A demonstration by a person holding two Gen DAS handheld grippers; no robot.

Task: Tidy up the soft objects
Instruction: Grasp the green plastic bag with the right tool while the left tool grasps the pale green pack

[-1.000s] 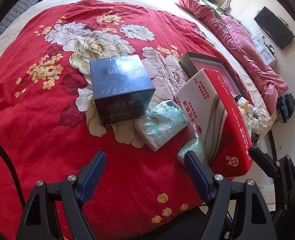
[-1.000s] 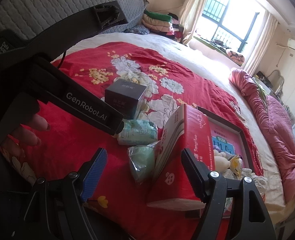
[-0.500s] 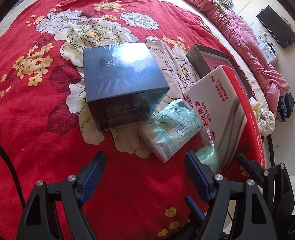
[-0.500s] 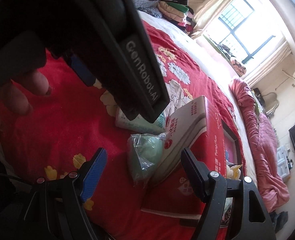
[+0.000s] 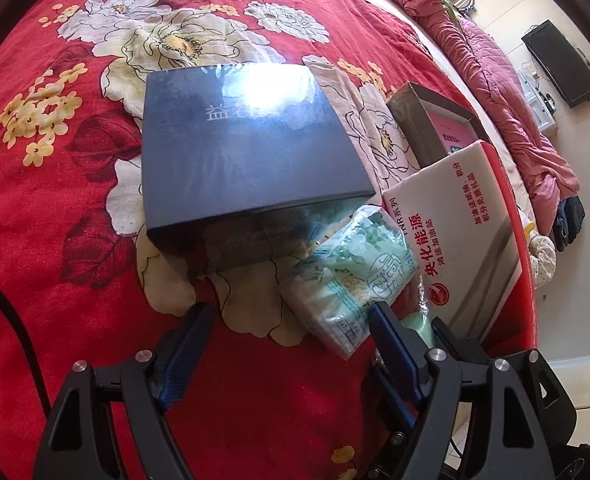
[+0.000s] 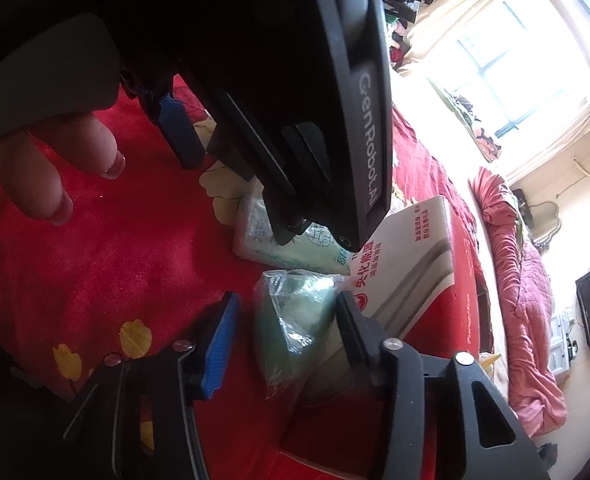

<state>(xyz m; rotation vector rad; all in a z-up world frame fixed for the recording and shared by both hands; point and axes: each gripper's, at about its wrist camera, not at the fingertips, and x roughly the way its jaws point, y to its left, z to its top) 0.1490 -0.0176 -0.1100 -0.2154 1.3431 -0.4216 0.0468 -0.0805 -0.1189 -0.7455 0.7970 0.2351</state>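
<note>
A small green soft item in a clear bag (image 6: 295,320) lies on the red blanket against a red and white carton (image 6: 407,256). My right gripper (image 6: 287,336) straddles it with jaws closing. The right finger touches the bag, and the blue left pad (image 6: 219,344) stands a little off it. A pale green tissue pack (image 5: 351,276) lies beside the bag. My left gripper (image 5: 289,344) hangs open just above the blanket, the pack's near corner by its right finger (image 5: 391,344). In the right wrist view the left gripper's black body fills the top.
A dark blue box (image 5: 247,148) stands behind the tissue pack. An open brown tray (image 5: 435,124) lies beyond the carton (image 5: 455,240). A pink quilt (image 5: 495,80) runs along the bed's far edge. A person's fingers (image 6: 55,168) hold the left tool.
Both grippers have sunk towards the blanket and closer to the soft items. The right gripper's jaws have narrowed around the green bag. The left jaws kept their width.
</note>
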